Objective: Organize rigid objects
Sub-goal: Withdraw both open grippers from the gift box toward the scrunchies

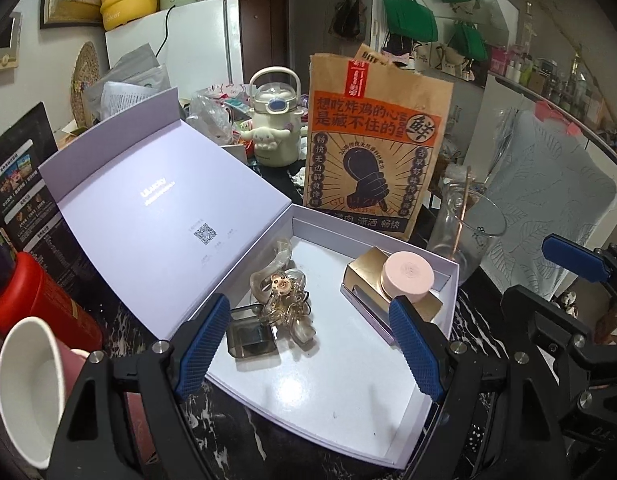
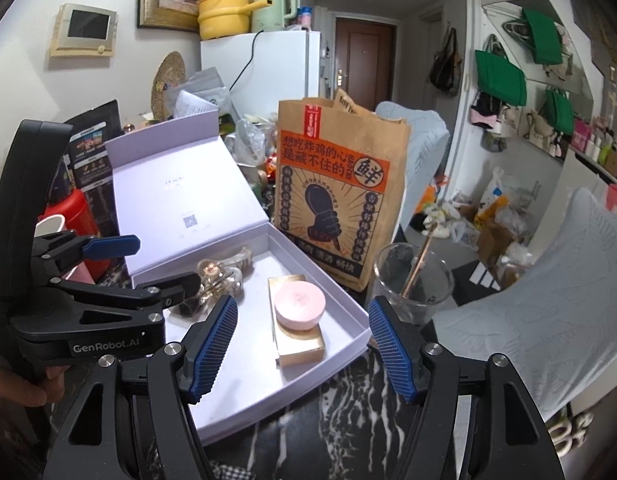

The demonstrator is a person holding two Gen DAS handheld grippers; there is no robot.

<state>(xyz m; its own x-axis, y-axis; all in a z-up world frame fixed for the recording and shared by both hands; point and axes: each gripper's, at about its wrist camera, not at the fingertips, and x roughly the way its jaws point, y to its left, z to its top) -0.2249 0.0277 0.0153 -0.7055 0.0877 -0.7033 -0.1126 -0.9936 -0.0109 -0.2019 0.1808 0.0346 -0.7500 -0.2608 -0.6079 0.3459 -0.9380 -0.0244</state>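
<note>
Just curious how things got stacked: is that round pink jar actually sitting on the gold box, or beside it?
Touching. In the right wrist view the pink jar rests on top of the gold box, with no gap; the left wrist view agrees.

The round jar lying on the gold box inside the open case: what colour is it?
Pale pink; the round jar shows best in the right wrist view.

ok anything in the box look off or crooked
Slightly. The pink round jar sits stacked on the gold box rather than on the white box floor, and the gold box lies at an angle to the walls. The hair clips are heaped together. Nothing looks spilled or broken.
</note>
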